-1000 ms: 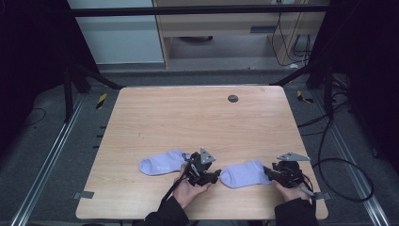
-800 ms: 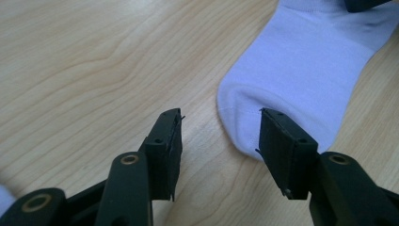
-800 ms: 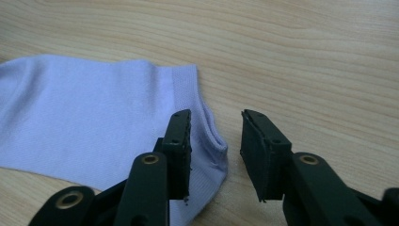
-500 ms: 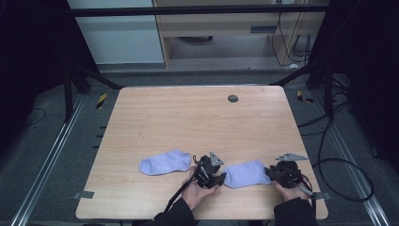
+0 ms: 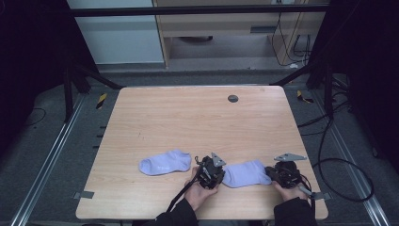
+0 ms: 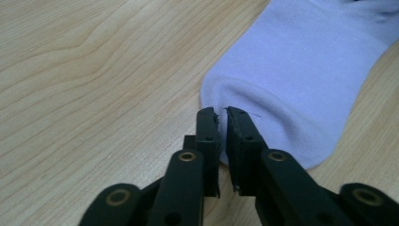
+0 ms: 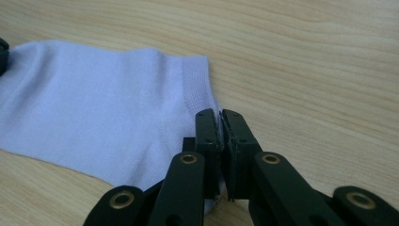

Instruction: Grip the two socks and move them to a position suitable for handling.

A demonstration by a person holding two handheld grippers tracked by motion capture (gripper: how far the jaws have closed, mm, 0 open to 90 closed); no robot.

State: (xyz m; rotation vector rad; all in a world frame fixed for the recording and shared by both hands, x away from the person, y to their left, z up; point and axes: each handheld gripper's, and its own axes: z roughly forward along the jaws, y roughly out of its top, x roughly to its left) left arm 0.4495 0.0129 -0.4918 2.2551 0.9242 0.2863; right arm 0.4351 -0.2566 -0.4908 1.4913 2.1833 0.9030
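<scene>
Two lavender socks lie near the front edge of the wooden table [image 5: 188,117]. The right sock [image 5: 247,173] stretches flat between my two grippers. My left gripper [image 5: 222,176] holds its rounded toe end: in the left gripper view the jaws [image 6: 222,113] have just been closing and pinch the edge of the sock [image 6: 301,70]. My right gripper [image 5: 269,173] holds the other end, where its jaws [image 7: 219,115], also just closed, clamp the cuff hem of the sock [image 7: 94,108]. The left sock [image 5: 164,163] lies untouched to the left of my left gripper.
A small dark round grommet [image 5: 232,98] sits in the tabletop near the far edge. Black cables trail from both grippers over the front edge. Dark frame posts and floor cables surround the table.
The left gripper has edged a little to the right, onto the toe end of the right sock. The right hand has stayed where it was.
</scene>
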